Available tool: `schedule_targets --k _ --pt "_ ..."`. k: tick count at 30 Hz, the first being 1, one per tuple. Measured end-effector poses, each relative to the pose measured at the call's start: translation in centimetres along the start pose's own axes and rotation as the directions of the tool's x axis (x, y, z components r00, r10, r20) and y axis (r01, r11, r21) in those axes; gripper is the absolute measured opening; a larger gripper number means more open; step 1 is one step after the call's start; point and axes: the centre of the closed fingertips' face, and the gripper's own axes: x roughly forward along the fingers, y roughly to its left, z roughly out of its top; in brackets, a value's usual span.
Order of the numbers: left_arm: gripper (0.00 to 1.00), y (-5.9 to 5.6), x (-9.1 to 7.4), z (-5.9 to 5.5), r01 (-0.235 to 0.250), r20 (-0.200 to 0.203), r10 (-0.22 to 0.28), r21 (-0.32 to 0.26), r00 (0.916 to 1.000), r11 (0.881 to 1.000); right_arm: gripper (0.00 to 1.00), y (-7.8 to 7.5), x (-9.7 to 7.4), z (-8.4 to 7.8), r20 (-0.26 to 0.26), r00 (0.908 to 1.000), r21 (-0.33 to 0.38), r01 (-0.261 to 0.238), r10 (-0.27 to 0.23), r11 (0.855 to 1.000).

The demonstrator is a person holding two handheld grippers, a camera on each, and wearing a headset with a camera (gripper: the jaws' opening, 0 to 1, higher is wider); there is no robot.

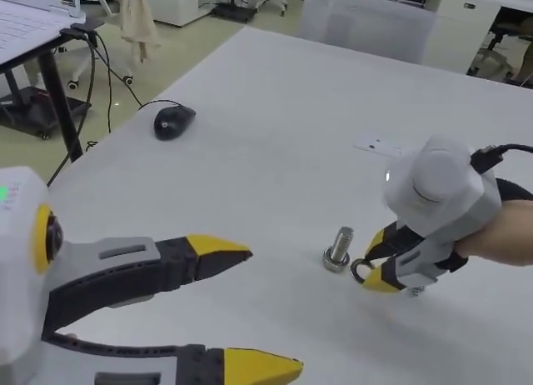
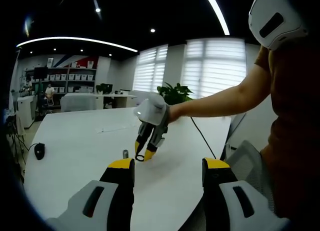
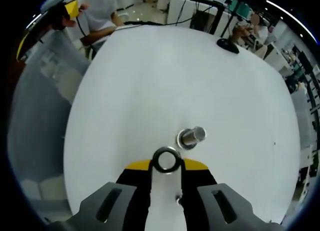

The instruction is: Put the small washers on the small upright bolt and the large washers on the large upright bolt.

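Washer [image 3: 167, 149]: one in view, a plain metal ring pinched between the yellow tips of the right gripper [image 3: 166, 165] and held low over the table, just beside the upright bolt. No stamp or marking legible on it. By size: white table [image 1: 275, 110], one, carries everything below. Left gripper [image 1: 271, 310], one, sits at the near side of the table, well apart from the bolt, with its jaws spread wide and nothing between them. A green light glows on its white body. The right gripper, one, comes in from the right in head view with a person's hand behind it, a white light on its housing and a black cable off the back. Its jaws are clenched on the washer. Black mouse [image 1: 173, 121], one, sits at the far left of the table with its cable running off the edge. Paper slip [image 1: 379, 146], one, lies flat beyond the right gripper, print too small to read. Bolt [image 1: 339, 247], one clearly seen, stands on its wider end between the two grippers, near the right one. Can't tell if a washer already sits round its base. Small metal stub [image 1: 414, 292] under the right gripper, one, can't identify it.
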Motion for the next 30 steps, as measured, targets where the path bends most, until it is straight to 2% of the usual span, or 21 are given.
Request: schedule_targets --k 7,15,30 --pt "0.53 0.0 0.2 0.0 0.001 -0.002 -0.001 0.000 1.0000 1.000 0.22 -1.1 -1.4 0.5 0.004 0.9995 -0.015 0.030 -0.030 0.999" --pt "0.53 0.0 0.3 0.0 0.003 0.000 -0.003 0.003 1.0000 1.000 0.22 -2.2 -2.3 2.1 0.023 0.9982 -0.042 0.056 -0.056 0.998" --pt "0.53 0.4 0.0 0.0 -0.010 0.009 0.010 -0.004 0.9999 1.000 0.22 -3.2 -1.1 3.8 0.017 0.9991 -0.077 0.039 -0.038 0.996"
